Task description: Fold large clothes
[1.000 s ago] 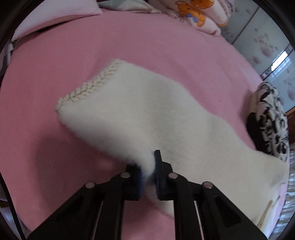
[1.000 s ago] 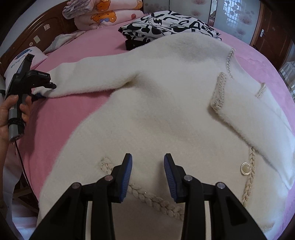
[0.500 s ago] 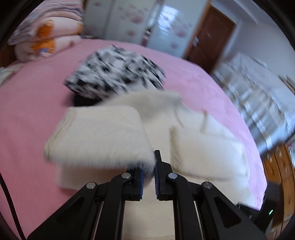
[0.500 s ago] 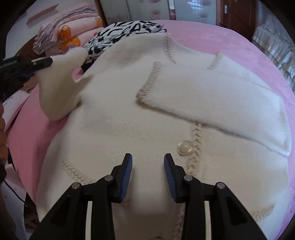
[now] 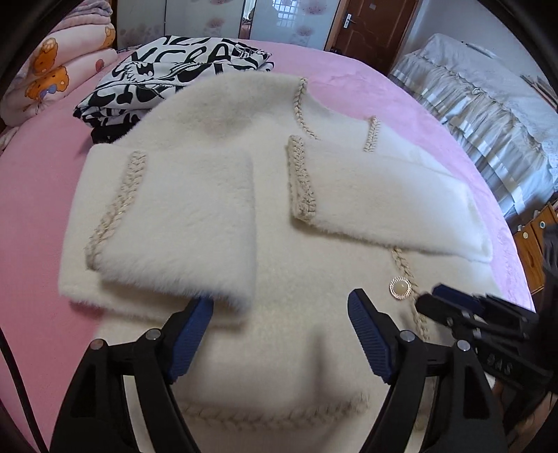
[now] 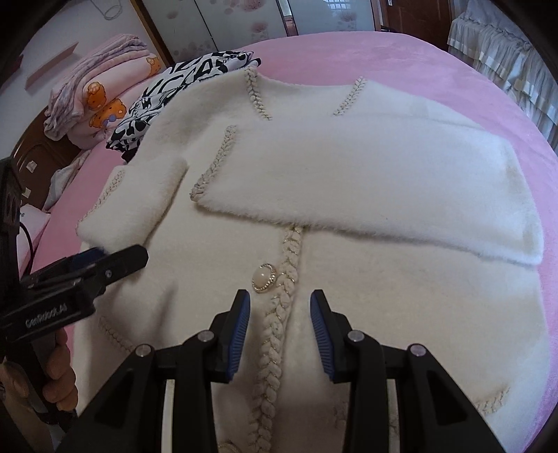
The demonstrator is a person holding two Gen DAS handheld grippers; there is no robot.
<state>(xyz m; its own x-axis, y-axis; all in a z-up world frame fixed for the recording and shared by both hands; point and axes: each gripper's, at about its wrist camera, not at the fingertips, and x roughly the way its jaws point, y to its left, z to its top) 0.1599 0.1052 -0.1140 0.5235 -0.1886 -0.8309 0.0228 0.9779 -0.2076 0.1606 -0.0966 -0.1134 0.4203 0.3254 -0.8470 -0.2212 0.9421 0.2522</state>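
Left wrist view: your left gripper (image 5: 279, 306) fingers wide and opening, nothing between them; folded left sleeve (image 5: 174, 223) lies just beyond. Cream coat (image 5: 279, 334) lies flat on pink bed (image 5: 31, 195), both sleeves folded across front. Black-white garment (image 5: 167, 80) folded past collar, cartoon quilt (image 5: 59, 66) at far left. Wooden door (image 5: 373, 24) and grey-covered bed (image 5: 488, 87) behind.

Right wrist view: your right gripper (image 6: 280, 313) fingers partly apart, empty, over braided front trim (image 6: 279, 334) near pearl button (image 6: 264, 277). Your hand (image 6: 55, 379) grips left tool.

A home bedroom: pink bed (image 5: 366, 80) (folded quilts (image 6: 97, 101), wardrobe doors (image 5: 195, 21)).
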